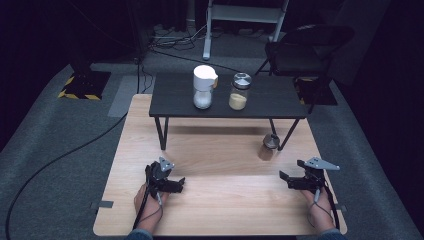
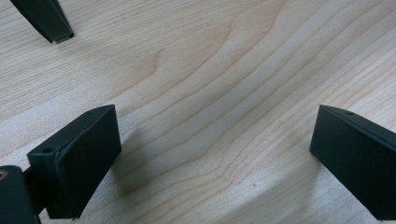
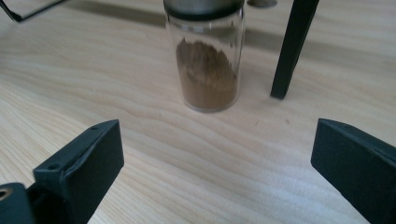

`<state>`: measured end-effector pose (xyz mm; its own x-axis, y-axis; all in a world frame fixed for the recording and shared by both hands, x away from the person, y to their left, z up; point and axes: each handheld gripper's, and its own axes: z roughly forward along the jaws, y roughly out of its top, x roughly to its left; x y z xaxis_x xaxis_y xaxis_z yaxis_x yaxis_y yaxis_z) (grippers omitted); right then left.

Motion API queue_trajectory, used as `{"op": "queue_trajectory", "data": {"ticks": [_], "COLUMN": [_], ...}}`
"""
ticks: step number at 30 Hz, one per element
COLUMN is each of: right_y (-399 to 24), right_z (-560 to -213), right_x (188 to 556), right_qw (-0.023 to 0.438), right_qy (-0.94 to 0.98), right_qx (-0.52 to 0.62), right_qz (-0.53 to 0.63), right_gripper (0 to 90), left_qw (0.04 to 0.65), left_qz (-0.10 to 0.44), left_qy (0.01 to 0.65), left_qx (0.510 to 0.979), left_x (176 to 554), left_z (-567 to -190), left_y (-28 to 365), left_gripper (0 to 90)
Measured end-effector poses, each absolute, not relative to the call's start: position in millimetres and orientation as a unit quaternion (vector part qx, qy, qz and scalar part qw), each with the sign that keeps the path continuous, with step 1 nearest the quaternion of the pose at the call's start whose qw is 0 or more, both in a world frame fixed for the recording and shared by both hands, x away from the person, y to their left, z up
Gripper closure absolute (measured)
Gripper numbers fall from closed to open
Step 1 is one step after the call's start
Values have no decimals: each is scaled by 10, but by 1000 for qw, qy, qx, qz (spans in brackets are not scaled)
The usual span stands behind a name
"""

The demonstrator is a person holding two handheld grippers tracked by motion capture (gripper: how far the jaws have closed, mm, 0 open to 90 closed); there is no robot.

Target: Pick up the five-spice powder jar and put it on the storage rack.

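High view, three jars (image 1: 239,92) (two raised), two grippers (image 1: 174,185)

We see bare wood across the near half of the table (image 1: 225,210), so both grippers have free passage there; the left gripper (image 1: 172,186) and right gripper (image 1: 290,181) lie well apart, each with jaws spread wide over empty board. Ahead stands the dark shelf (image 1: 270,100), whose legs narrow the way beneath it. A jar of brown powder (image 3: 208,70) stands just beside the right-hand shelf leg (image 3: 289,51), directly before the right gripper. On the shelf top, the white-lidded jar (image 1: 204,87) and the yellow-powder jar (image 1: 239,91) stand near each other, with open surface either side.
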<state>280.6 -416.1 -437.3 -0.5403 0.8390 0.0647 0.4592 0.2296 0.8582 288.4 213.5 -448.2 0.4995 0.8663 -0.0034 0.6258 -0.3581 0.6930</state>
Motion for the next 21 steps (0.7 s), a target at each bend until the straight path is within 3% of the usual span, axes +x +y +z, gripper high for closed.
{"op": "queue_trajectory", "data": {"ticks": [21], "right_y": [-4246], "right_z": [-3942], "right_x": [2535], "right_qw": [271], "right_qy": [717], "right_qx": [387], "right_qz": [513], "right_gripper": [20], "left_qw": [324], "left_qz": [185], "left_qy": [465], "left_qx": [803], "left_x": [2883], "left_z": [-4482], "left_y": [2135], "left_gripper": [18]}}
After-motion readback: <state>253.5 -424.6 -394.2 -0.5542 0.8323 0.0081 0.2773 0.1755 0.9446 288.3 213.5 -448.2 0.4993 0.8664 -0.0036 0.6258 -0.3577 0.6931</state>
